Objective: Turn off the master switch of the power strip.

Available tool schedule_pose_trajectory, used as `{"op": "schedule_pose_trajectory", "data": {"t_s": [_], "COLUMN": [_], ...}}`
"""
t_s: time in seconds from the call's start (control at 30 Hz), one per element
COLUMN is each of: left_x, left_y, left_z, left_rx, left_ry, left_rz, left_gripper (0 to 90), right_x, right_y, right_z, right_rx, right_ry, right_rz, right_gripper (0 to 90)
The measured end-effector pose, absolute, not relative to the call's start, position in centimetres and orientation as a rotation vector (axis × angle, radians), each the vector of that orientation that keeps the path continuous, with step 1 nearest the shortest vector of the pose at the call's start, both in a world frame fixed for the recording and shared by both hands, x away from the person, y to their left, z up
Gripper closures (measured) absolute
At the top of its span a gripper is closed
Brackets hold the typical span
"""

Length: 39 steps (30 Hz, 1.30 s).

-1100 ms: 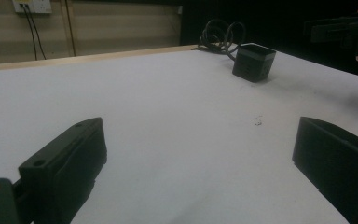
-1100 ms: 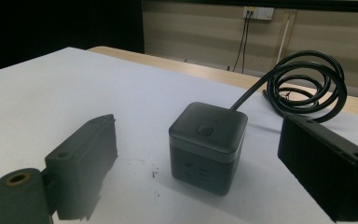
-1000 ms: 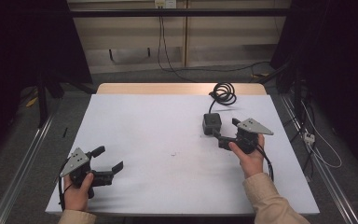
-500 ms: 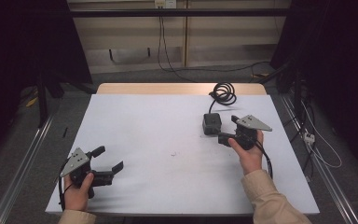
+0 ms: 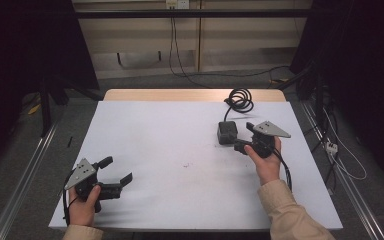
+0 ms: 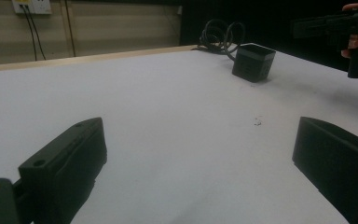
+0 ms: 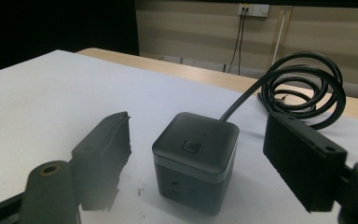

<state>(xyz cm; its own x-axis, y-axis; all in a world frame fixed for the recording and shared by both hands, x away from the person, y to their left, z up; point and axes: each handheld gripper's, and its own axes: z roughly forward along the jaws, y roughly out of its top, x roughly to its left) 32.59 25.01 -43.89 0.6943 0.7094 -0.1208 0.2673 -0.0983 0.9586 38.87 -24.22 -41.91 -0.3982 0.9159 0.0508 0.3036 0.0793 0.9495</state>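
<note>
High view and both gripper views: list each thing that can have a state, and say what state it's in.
Black cube: upright on the white table, between the right gripper's jaws, untouched.
Cable: coiled behind the cube, joined to it.
Right gripper: open, jaws have just been closing around the cube.
Left gripper: open, nothing between its jaws.

I am seeing a dark grey cube with a slightly paler square button on its top, and a glossy black coiled cable running from it. The table is showing plain white, with a light wood edge along its far side and a few tiny dark specks near the middle. My right gripper and left gripper are both showing matte black jaws, each carrying a pale grey three-cornered plate. The sleeves are looking beige.
</note>
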Motion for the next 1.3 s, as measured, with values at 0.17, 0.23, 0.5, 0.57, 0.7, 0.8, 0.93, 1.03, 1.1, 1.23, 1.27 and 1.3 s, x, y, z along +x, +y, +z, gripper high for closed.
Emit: {"op": "schedule_pose_trajectory", "data": {"t_s": [0.17,0.23,0.5,0.57,0.7,0.8,0.93,1.03,1.1,1.23,1.27,1.3], "left_x": [32.6,32.6,32.6,32.6,32.6,32.6,32.6,32.6,32.6,32.6,32.6,32.6], "left_y": [25.0,25.0,25.0,25.0,25.0,25.0,25.0,25.0,25.0,25.0,25.0,25.0], "left_z": [-43.9,-43.9,-43.9,-43.9,-43.9,-43.9,-43.9,-43.9,-43.9,-43.9,-43.9,-43.9], "left_rx": [1.677,1.677,1.678,1.678,1.678,1.677,1.679,1.677,1.677,1.677,1.677,1.677], "left_ry": [0.800,0.799,0.799,0.798,0.798,0.798,0.799,0.799,0.799,0.799,0.800,0.800], "left_rz": [0.448,0.448,0.448,0.447,0.448,0.447,0.448,0.447,0.447,0.447,0.448,0.448], "left_gripper": [2.4,2.4,2.5,2.4,2.4,2.5,2.4,2.4,2.4,2.4,2.4,2.4], "right_x": [39.0,39.1,39.4,39.5,39.7,39.9,40.1,40.3,40.3,40.5,40.5,40.5], "right_y": [-24.4,-24.4,-24.4,-24.3,-24.3,-24.3,-24.3,-24.4,-24.4,-24.5,-24.5,-24.5], "right_z": [-41.9,-41.9,-41.7,-41.6,-41.5,-41.4,-41.4,-41.6,-41.6,-41.7,-41.7,-41.8], "right_rx": [1.214,1.213,1.209,1.208,1.210,1.217,1.215,1.224,1.230,1.235,1.234,1.236], "right_ry": [1.762,1.760,1.767,1.772,1.768,1.774,1.786,1.787,1.787,1.790,1.791,1.792], "right_rz": [1.329,1.328,1.314,1.319,1.311,1.311,1.309,1.312,1.318,1.323,1.321,1.327], "right_gripper": [26.7,28.6,35.9,38.6,42.2,44.5,46.7,49.3,51.4,55.2,56.0,56.7]}}
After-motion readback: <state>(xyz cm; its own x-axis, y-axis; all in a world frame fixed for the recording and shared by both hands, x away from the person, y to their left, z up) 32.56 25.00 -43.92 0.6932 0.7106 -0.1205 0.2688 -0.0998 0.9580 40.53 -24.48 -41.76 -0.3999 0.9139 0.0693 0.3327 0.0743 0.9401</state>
